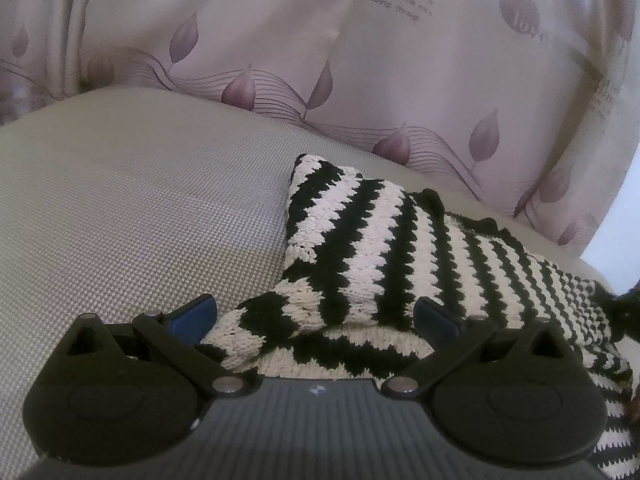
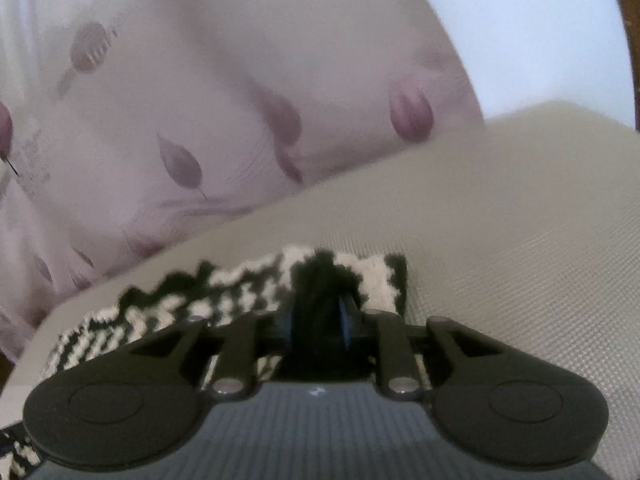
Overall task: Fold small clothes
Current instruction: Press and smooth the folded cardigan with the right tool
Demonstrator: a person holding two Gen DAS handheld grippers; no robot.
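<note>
A small black-and-white zigzag-striped knit garment (image 1: 380, 248) lies on a grey woven cushion (image 1: 120, 220), one flap folded over its body. My left gripper (image 1: 316, 316) is open, its blue-padded fingers (image 1: 196, 314) straddling the garment's near edge without pinching it. In the right wrist view the same knit (image 2: 224, 300) stretches to the left. My right gripper (image 2: 318, 320) is shut on a black bunched part of the garment's edge and holds it just above the cushion (image 2: 520, 240). That view is blurred.
A pale pink curtain with purple leaf prints and text (image 1: 360, 60) hangs right behind the cushion and also shows in the right wrist view (image 2: 200, 100). A pale wall (image 2: 520, 32) lies to the right.
</note>
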